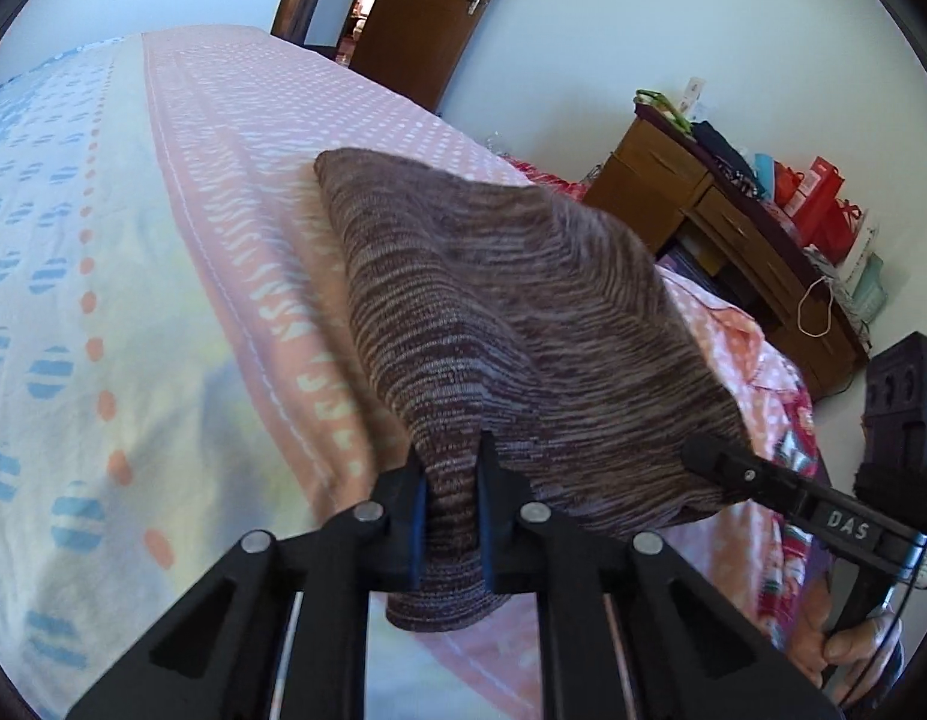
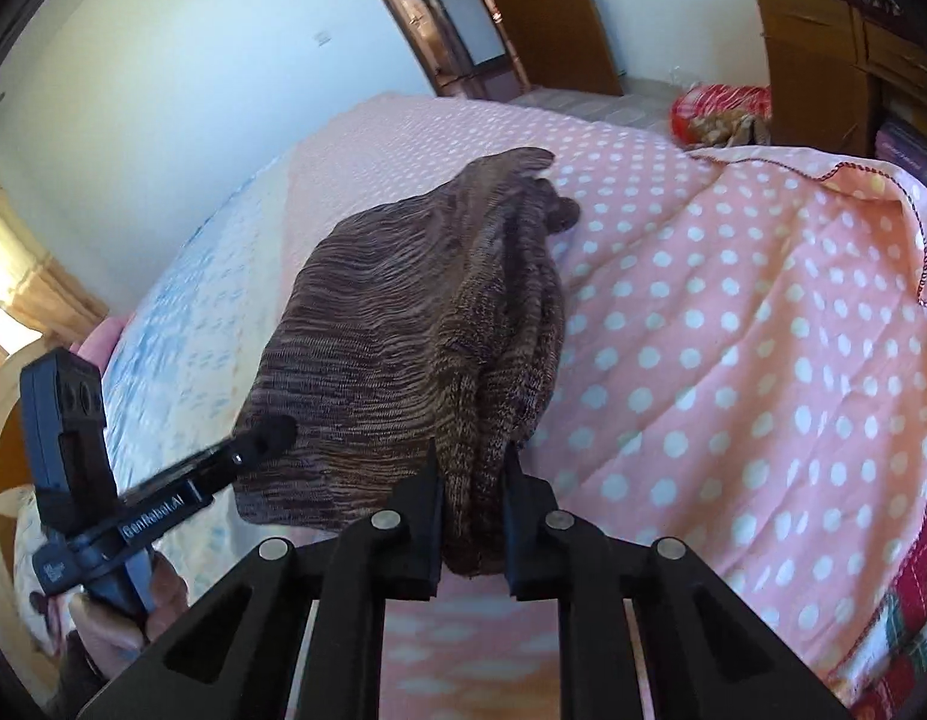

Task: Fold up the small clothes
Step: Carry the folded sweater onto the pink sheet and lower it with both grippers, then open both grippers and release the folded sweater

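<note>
Brown ribbed knit garment, bunched, pinched in both jaws

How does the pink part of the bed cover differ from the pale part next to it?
The pink polka-dot cover carries evenly spaced white dots on a pink ground; the pale sheet carries blue striped blobs and orange dots on a whitish ground. The brown knitted garment hangs over the pink one, not the pale one. Both lie spread across the same bed.

Black claw, blue pads, silver screws
</note>
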`<action>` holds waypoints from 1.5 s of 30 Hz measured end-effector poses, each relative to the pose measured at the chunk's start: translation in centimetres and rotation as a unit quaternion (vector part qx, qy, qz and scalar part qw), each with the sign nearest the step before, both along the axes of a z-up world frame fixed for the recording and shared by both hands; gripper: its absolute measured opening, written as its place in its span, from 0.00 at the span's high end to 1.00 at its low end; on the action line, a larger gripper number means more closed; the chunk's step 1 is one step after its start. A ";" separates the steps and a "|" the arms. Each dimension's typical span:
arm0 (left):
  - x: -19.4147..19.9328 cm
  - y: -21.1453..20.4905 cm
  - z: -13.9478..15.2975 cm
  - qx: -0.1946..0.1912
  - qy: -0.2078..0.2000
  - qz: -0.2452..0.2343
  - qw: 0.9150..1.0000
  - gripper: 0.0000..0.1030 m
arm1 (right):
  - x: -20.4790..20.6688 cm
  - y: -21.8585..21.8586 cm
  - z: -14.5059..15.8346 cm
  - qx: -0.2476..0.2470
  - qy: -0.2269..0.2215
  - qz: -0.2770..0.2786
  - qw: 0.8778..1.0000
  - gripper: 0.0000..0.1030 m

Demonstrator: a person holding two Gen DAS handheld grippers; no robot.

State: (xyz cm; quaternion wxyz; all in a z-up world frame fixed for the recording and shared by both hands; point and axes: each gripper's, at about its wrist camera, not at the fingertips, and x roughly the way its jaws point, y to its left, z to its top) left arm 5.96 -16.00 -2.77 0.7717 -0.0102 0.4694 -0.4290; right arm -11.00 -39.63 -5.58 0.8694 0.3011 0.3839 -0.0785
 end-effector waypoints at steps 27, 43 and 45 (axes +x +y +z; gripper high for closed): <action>2.3 -5.9 -1.4 0.142 -0.157 0.098 0.972 0.32 | 12.9 -5.0 -2.1 -0.175 0.065 0.001 0.982 0.72; -1.7 -4.3 0.7 0.174 -0.215 0.105 0.955 0.09 | -2.5 -0.8 4.7 -0.187 -0.054 -0.091 0.977 0.56; -3.0 -3.9 1.3 0.178 -0.235 0.107 0.949 0.04 | -4.0 0.4 5.0 -0.203 -0.052 -0.086 0.974 0.56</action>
